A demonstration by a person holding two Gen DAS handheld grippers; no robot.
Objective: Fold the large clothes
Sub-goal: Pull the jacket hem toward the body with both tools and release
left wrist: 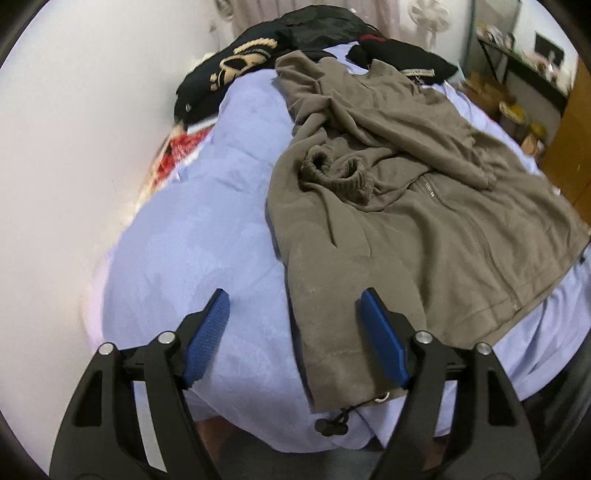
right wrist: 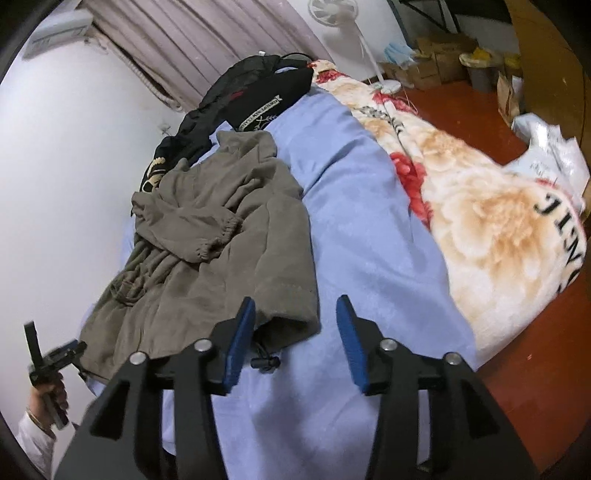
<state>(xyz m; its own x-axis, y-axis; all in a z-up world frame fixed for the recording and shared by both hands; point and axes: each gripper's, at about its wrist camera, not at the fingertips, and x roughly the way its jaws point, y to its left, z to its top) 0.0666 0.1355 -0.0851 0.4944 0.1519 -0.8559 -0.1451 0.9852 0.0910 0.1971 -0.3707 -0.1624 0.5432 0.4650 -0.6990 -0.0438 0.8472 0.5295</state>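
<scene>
Olive-brown fleece jacket (left wrist: 424, 229) lies spread on the blue bedsheet (left wrist: 207, 236), hem toward the near edge of the bed, collar toward the far end; zipper front up. Both sleeves are folded in over the chest, ribbed cuffs (left wrist: 332, 170) bunched near the middle. A black drawcord toggle (left wrist: 330, 424) hangs out at the near hem corner on the sheet. Left gripper (left wrist: 293, 306): jaws wide apart, holding nothing, hovering above the near left hem corner, one blue pad over bare sheet and the other over the fabric. Right gripper (right wrist: 295, 312): jaws likewise spread, empty, poised just above the right hem corner, with a second toggle (right wrist: 264, 362) visible between the pads on the sheet. Contact with cloth cannot be confirmed in either view. At the far end of the bed, a pile of dark clothes (left wrist: 295, 40). A floral blanket (right wrist: 461, 206) runs along the right side of the sheet. Standing fan (right wrist: 334, 14) and curtain (right wrist: 207, 40) behind.
</scene>
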